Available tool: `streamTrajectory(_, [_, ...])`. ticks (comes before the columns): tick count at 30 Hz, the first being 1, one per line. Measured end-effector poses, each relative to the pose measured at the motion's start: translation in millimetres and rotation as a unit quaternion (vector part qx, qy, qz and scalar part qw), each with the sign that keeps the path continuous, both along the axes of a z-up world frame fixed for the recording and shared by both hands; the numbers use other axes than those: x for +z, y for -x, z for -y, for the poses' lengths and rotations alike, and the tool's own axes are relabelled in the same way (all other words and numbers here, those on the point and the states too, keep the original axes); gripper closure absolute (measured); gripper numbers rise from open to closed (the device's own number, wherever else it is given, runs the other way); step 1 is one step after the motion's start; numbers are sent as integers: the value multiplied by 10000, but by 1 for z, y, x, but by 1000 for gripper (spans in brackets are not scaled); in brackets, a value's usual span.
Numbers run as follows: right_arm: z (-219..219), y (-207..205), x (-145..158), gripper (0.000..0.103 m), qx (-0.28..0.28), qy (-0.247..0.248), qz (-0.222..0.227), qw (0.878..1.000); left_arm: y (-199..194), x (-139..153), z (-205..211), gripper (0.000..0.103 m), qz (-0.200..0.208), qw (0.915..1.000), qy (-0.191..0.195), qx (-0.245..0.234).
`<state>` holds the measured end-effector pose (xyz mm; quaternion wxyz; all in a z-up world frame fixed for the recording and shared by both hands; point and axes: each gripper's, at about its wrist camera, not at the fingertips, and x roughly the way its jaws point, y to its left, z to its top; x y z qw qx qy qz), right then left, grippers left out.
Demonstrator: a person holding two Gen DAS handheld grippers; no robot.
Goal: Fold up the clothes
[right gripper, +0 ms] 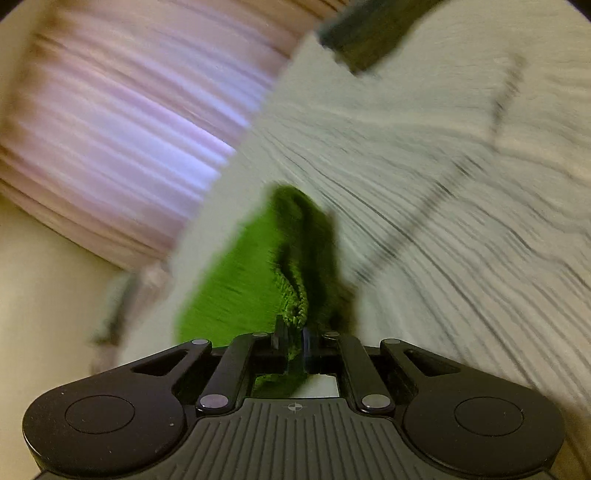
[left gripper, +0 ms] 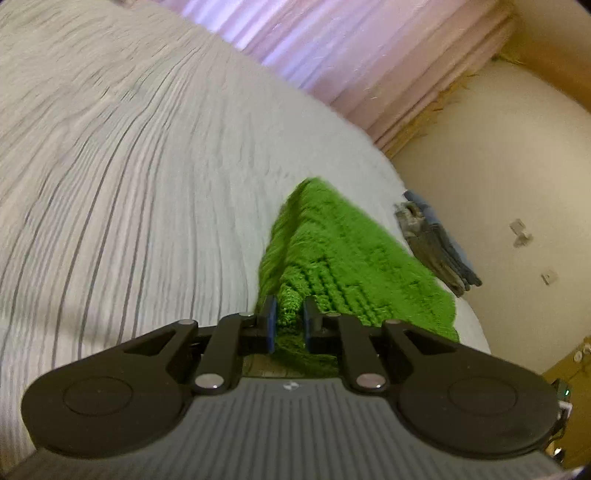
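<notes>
A bright green knitted garment (left gripper: 343, 258) lies on the striped white bed sheet (left gripper: 129, 166) and stretches away from my left gripper (left gripper: 290, 317), which is shut on its near edge. In the right wrist view the same green garment (right gripper: 251, 266) rises in a fold ahead, and my right gripper (right gripper: 294, 343) is shut on another part of its edge. That view is blurred by motion.
A stack of folded grey and blue clothes (left gripper: 432, 243) lies at the bed's edge beside the green garment; it shows as a dark blur in the right wrist view (right gripper: 365, 33). Pink curtains (left gripper: 351, 48) hang behind the bed. A cream wall (left gripper: 498, 166) is to the right.
</notes>
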<state>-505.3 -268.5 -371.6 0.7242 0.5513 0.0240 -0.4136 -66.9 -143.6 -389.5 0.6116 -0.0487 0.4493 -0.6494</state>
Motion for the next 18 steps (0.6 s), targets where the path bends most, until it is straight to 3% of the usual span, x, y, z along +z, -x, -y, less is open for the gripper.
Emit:
streamTrajectory(3, [-14, -3, 14, 98, -80, 324, 54, 9994, 7, 18, -12, 92, 161, 9992, 370, 59])
streamTrajectory(5, [-19, -6, 27, 98, 40, 714, -158, 9973, 12, 17, -5, 92, 472, 9986, 231, -27])
streamTrajectory(8, [-11, -7, 12, 98, -14, 350, -475, 9983, 15, -2, 6, 89, 498, 9987, -99, -62])
streamTrajectory(10, [-11, -10, 0, 98, -123, 167, -504, 9985, 17, -2, 6, 89, 534, 9985, -109, 34])
streamTrajectory(16, [-25, -42, 22, 96, 162, 897, -1721, 9808, 25, 6, 8, 89, 665, 9976, -153, 115])
streamTrajectory(17, [-27, -46, 27, 75, 120, 977, -1863, 9776, 27, 6, 9, 89, 663, 9976, -156, 138])
streamTrajectory(18, [-29, -51, 32, 41, 40, 1067, -2031, 9733, 27, 6, 7, 89, 661, 9976, -159, 159])
